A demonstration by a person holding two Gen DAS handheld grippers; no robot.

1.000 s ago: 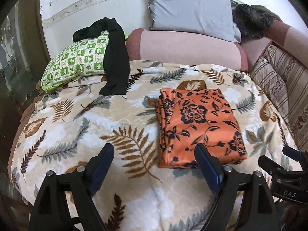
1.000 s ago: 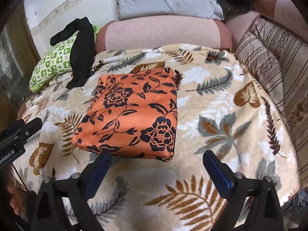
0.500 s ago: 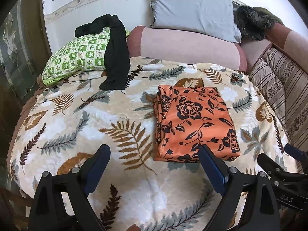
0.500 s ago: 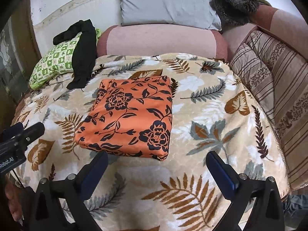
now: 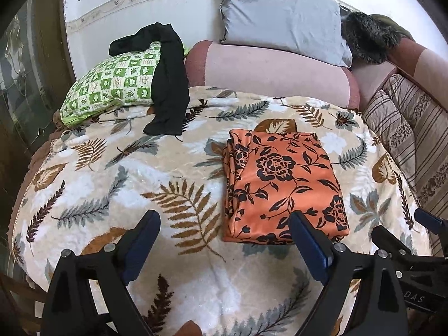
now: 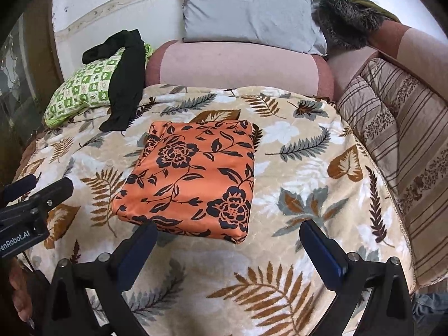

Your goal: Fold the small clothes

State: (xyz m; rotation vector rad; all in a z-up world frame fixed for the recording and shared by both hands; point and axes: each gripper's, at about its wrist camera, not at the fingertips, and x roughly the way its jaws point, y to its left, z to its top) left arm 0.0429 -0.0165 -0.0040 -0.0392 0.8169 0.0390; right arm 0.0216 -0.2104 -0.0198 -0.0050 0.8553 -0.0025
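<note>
An orange cloth with black flowers (image 5: 282, 184) lies folded into a flat rectangle on the leaf-print blanket (image 5: 168, 184); it also shows in the right wrist view (image 6: 193, 179). My left gripper (image 5: 224, 240) is open and empty, held above the blanket near the cloth's near left corner. My right gripper (image 6: 229, 249) is open and empty, held just in front of the cloth's near edge. A black garment (image 5: 168, 84) hangs over a green checked pillow (image 5: 112, 84) at the back left, also in the right wrist view (image 6: 124, 84).
A pink bolster (image 5: 274, 72) and a grey pillow (image 5: 282, 19) lie along the back wall. A striped cushion (image 6: 406, 140) borders the right side. A dark furry item (image 6: 344, 19) sits at the back right. The blanket drops off at the near and left edges.
Both grippers have drawn back and up from the folded orange cloth, so more of the blanket shows. Both stay open. The cloth has not moved.
</note>
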